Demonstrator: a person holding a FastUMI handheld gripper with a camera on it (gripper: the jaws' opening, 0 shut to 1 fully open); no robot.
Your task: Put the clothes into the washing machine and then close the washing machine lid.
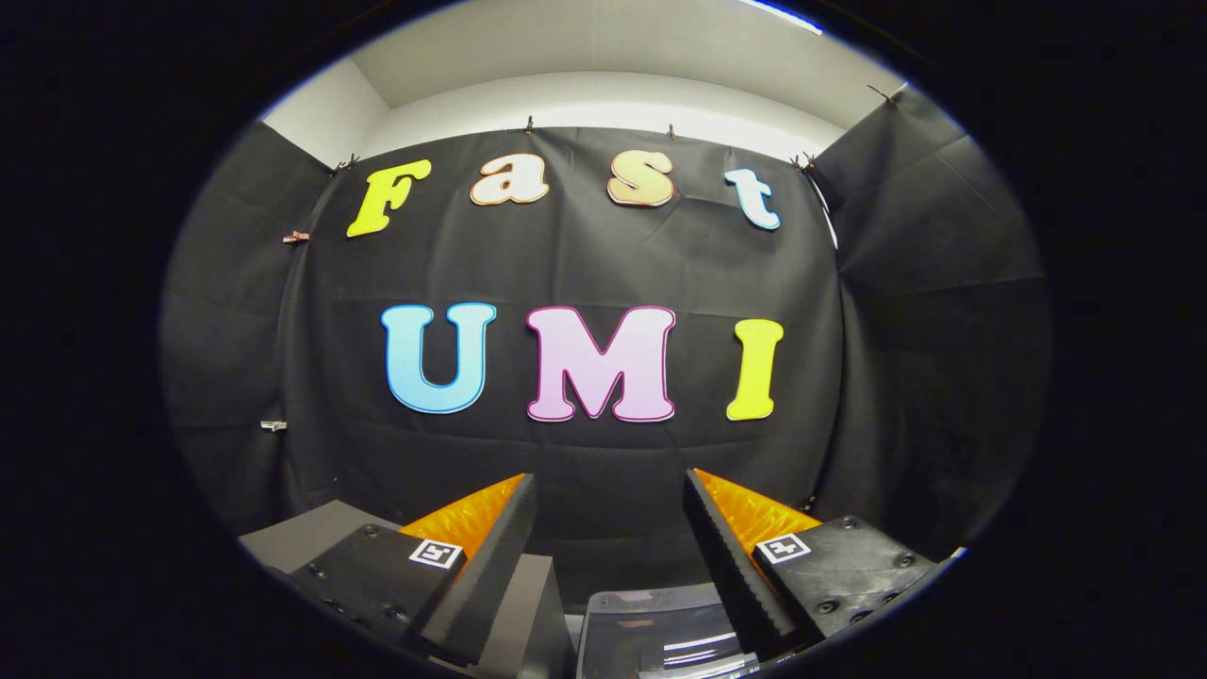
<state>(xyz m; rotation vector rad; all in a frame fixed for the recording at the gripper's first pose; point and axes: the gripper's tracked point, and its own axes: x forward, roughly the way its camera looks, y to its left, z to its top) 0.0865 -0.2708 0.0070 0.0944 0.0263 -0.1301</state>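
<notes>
A booth hung with black cloth under a pale ceiling

The black cloth wall [603, 453] spans the back, creased and pinned up by small clips [295, 237]; more cloth folds in on either side of it. Above it run a white wall strip [603, 99] and ceiling, evenly lit.

Glossy grey washing machine [651, 632] low between the fingers.

Camera riding on the tongs [611, 486], facing level towards the booth wall [603, 264], perhaps fairly near
</notes>
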